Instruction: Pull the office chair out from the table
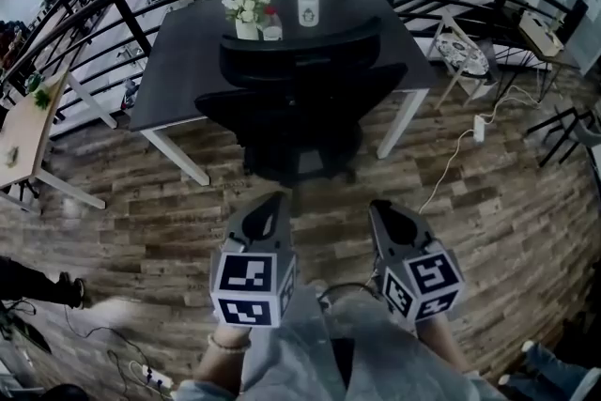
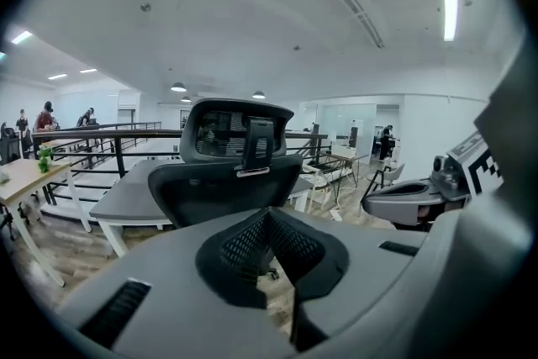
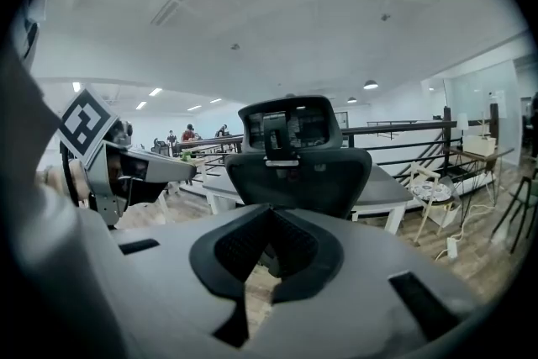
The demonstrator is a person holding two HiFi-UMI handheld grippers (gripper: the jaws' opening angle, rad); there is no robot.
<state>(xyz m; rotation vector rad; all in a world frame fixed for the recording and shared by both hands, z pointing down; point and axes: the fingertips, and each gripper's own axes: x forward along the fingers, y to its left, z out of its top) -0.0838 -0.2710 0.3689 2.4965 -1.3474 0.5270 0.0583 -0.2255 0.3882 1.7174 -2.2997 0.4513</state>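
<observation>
Left gripper (image 1: pixel 273 202) and right gripper (image 1: pixel 382 208): both pinched shut and empty, side by side low in the head view, noses aimed forward and a little down. Nothing between either pair of jaws in the gripper views, only floor and chair beyond the tips.

Well short of the office chair (image 1: pixel 299 99), with bare wooden floor (image 1: pixel 188 202) between. Looks like the approach step: no contact made, chair not yet drawn out. Next, by judgement: close the gap, spread the jaws enough to take the backrest's top edge or sides, clamp, then draw straight back toward the body, pulling evenly so as not to swivel the seat.

Sits tucked at the near edge of the dark table (image 1: pixel 183 47), seat apparently partly under, back turned this way, so faces away toward the tabletop. Stands upright, long axis vertical, headrest (image 2: pixel 238 129) above backrest (image 2: pixel 223 189); backrest's width runs along the table edge. Farther on the table: flowers (image 1: pixel 247 0) and a white bottle (image 1: pixel 307 3); behind, a black railing (image 1: pixel 131 19).
</observation>
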